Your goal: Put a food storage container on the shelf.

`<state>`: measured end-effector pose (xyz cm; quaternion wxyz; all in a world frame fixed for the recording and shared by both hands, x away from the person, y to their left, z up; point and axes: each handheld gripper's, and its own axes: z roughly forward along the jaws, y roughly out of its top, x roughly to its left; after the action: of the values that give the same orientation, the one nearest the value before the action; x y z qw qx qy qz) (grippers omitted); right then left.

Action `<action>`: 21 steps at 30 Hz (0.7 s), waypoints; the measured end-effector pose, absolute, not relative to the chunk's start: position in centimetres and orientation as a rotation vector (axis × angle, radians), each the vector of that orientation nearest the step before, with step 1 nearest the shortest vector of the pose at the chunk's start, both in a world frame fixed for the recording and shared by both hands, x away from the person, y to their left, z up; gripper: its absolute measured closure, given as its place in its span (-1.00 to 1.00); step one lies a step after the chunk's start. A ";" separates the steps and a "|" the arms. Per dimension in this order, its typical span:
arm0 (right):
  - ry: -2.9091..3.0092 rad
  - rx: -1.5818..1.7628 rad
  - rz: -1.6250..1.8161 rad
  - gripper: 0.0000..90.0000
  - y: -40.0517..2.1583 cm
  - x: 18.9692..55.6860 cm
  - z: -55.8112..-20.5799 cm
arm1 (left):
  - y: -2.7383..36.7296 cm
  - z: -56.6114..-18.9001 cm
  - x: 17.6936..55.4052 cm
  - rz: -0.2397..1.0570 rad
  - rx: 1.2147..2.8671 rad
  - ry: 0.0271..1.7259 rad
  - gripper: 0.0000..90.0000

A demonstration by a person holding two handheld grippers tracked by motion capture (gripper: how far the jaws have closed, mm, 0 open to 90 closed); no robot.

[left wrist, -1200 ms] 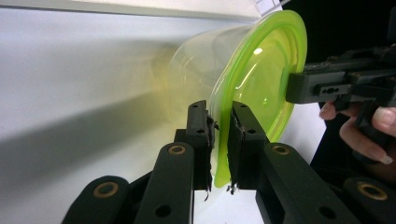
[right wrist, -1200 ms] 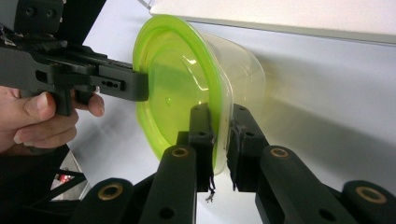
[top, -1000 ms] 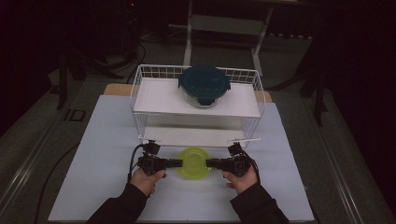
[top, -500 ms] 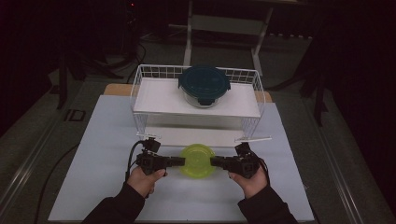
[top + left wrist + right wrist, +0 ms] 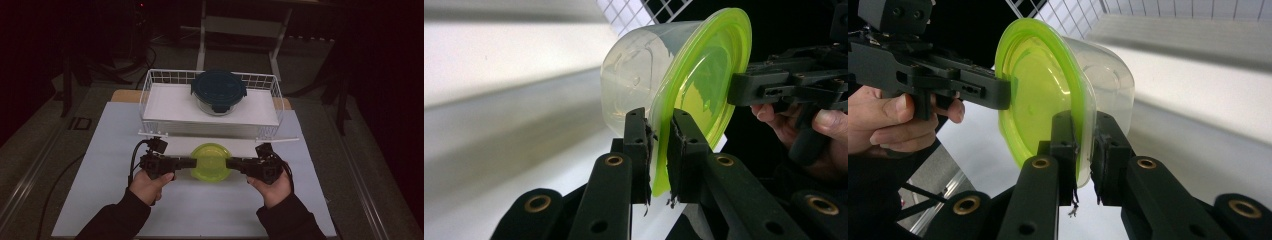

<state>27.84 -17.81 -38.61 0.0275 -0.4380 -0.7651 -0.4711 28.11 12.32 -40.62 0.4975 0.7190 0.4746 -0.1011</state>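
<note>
- Pinching opposite edges of the green lid (image 5: pixel 210 161), the left gripper (image 5: pixel 187 162) and right gripper (image 5: pixel 234 163) carry the clear container (image 5: pixel 639 85) between them, probably to keep it level.
- Each gripper is clamped on the lid's rim, jaws nearly together.
- The container sits near the counter (image 5: pixel 110 145) middle, just short of the white wire basket (image 5: pixel 150 95).
- It is a round, translucent tub, seemingly empty, its lid lime-green and glossy.

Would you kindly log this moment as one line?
left hand-held gripper: shut on green lid rim | right hand-held gripper: same, opposite side | lidded clear container: held before wire basket
</note>
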 end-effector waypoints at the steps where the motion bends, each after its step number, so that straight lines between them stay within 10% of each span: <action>1: -2.364 -1.349 -1.463 0.81 -17.8 27.9 -38.2 | 12.3 -40.2 28.1 -0.241 1.736 1.145 0.77; 21: -2.370 -1.327 -1.613 0.81 -17.3 29.8 -31.1 | 12.9 -32.5 30.3 -0.145 1.707 1.101 0.77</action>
<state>29.81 -17.31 -31.14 -0.0089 -0.4201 -0.7502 -0.5105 30.29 12.90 -32.47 0.5248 0.7135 0.4602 -0.0607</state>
